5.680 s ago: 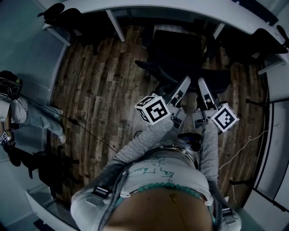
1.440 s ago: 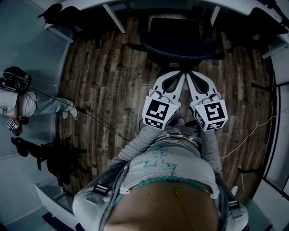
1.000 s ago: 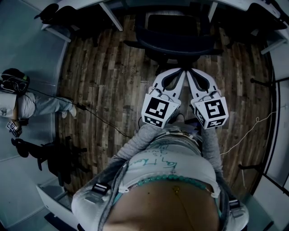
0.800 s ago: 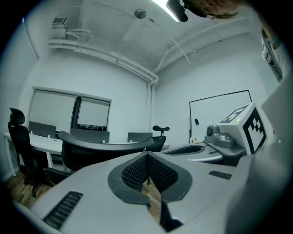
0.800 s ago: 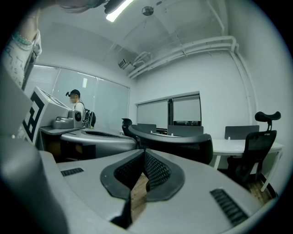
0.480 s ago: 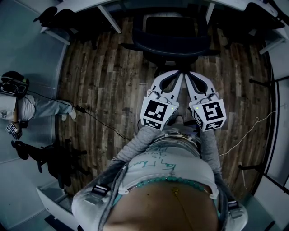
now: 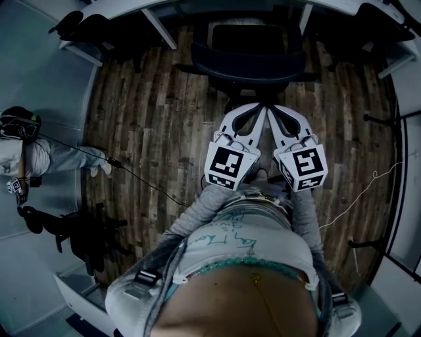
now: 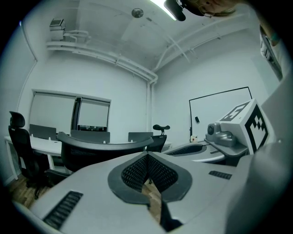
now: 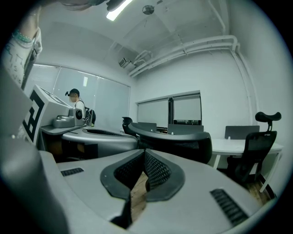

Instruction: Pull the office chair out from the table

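The black office chair (image 7: 253,62) stands at the top of the head view, its seat toward the white table (image 7: 197,5) and its curved backrest toward me. My left gripper (image 7: 260,109) and right gripper (image 7: 272,109) lie side by side just below the backrest, apart from it. Both are shut with nothing between the jaws. In the left gripper view the backrest (image 8: 105,153) shows beyond the closed tips of the left gripper (image 8: 147,155). The right gripper view shows the backrest (image 9: 183,141) past the closed tips of the right gripper (image 9: 143,153).
Another person (image 7: 29,155) stands at the left, with a dark cable (image 7: 141,183) trailing over the wooden floor. More black chairs sit at top left (image 7: 85,23), top right (image 7: 385,29) and lower left (image 7: 79,230). A pale cord (image 7: 368,191) lies at the right.
Since the earliest frame the grippers have drawn together, and the chair shows higher in the picture, farther from their tips. Over the last second nothing has visibly moved.
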Demonstrator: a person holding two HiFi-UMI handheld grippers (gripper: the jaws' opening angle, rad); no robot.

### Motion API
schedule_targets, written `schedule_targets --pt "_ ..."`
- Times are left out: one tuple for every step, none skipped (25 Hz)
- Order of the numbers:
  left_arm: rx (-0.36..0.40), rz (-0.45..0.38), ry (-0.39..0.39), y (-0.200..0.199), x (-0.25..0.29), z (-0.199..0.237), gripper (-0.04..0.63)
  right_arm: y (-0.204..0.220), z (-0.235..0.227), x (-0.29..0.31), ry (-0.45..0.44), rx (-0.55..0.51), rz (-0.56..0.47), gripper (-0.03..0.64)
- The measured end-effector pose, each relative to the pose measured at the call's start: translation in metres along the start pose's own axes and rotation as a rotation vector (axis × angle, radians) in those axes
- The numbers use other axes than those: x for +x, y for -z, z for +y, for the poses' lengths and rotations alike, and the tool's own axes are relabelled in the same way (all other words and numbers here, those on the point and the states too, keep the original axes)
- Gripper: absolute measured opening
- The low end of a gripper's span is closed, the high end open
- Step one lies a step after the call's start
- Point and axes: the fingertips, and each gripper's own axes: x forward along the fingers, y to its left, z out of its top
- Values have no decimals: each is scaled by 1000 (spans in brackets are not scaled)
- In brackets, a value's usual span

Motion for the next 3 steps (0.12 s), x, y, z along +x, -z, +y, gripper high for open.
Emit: schedule_targets --pt "-2 1 1 0 0 0 11 0 0 0 0 -1 1 22" --pt "-4 3 2 1 1 0 11 0 0 0 0 -1 3 21" --pt "-7 4 3 2 1 0 11 1 0 1 0 -1 5 22"
